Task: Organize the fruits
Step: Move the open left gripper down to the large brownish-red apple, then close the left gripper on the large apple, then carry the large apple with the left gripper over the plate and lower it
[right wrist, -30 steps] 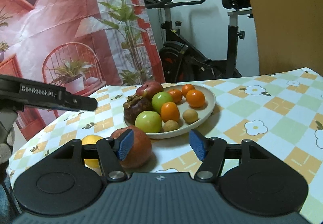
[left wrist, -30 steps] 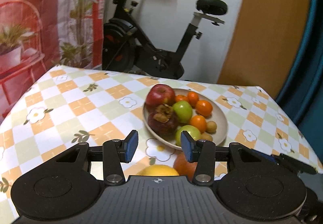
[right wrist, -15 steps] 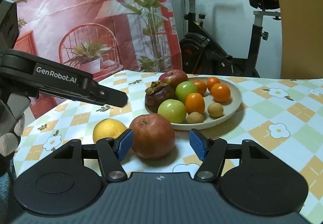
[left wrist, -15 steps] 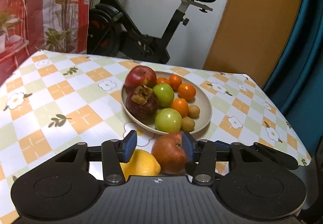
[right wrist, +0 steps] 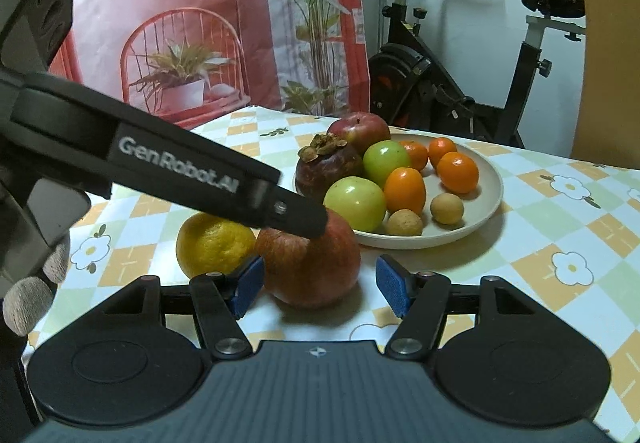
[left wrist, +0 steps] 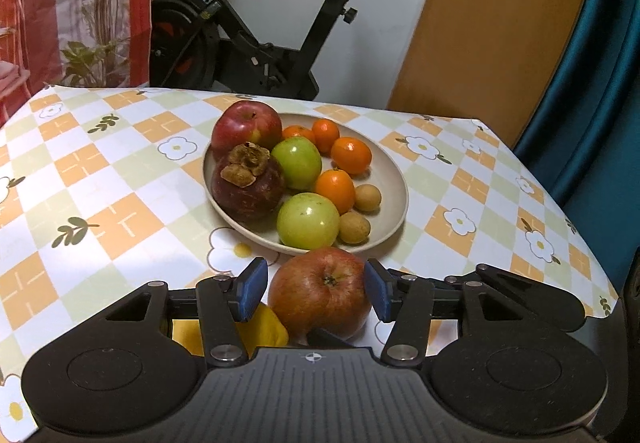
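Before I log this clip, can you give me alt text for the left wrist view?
Open left gripper, jaws either side of a red apple on the checked tablecloth, a yellow citrus beside it. Just beyond sits a plate of apples, mangosteen, small oranges and longans; an exercise bike stands behind.

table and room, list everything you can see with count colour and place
red apple: 1, red-orange, on cloth between left fingers
lemon: 1, yellow, beside that apple
plate: 1, beige, centre of table
plate fruit: red apple, mangosteen, 2 green apples, 4 oranges, 2 longans
tablecloth: checked, floral
exercise bike: black, behind table
left gripper: open around apple
right gripper: open, near apple
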Action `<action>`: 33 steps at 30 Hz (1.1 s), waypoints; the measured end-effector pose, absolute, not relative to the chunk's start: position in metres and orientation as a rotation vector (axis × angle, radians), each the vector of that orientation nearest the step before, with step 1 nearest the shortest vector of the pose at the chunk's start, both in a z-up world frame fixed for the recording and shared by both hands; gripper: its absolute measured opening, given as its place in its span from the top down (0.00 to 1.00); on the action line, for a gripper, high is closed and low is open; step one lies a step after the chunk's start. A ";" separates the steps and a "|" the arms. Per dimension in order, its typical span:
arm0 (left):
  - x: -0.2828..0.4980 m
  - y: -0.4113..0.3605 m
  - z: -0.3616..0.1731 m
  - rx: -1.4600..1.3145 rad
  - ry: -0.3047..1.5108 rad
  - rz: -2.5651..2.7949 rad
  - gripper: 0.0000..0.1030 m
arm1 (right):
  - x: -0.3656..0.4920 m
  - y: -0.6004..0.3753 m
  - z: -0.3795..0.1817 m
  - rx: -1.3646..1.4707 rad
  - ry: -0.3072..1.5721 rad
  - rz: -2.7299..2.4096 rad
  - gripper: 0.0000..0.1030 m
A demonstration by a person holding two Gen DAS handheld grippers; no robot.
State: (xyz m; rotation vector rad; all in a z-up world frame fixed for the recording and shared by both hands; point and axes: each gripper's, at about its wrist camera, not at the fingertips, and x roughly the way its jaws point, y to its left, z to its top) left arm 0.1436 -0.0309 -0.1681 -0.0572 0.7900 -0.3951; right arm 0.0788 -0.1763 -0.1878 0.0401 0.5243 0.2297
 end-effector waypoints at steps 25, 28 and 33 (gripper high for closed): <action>0.143 -0.049 -0.176 0.011 0.802 -0.421 0.39 | 0.089 -0.176 -0.196 0.037 0.565 0.252 0.36; 0.141 -0.051 -0.176 0.020 0.801 -0.421 0.39 | 0.086 -0.178 -0.195 0.048 0.563 0.251 0.36; 0.142 -0.053 -0.176 0.023 0.803 -0.415 0.39 | 0.086 -0.180 -0.195 0.062 0.567 0.254 0.36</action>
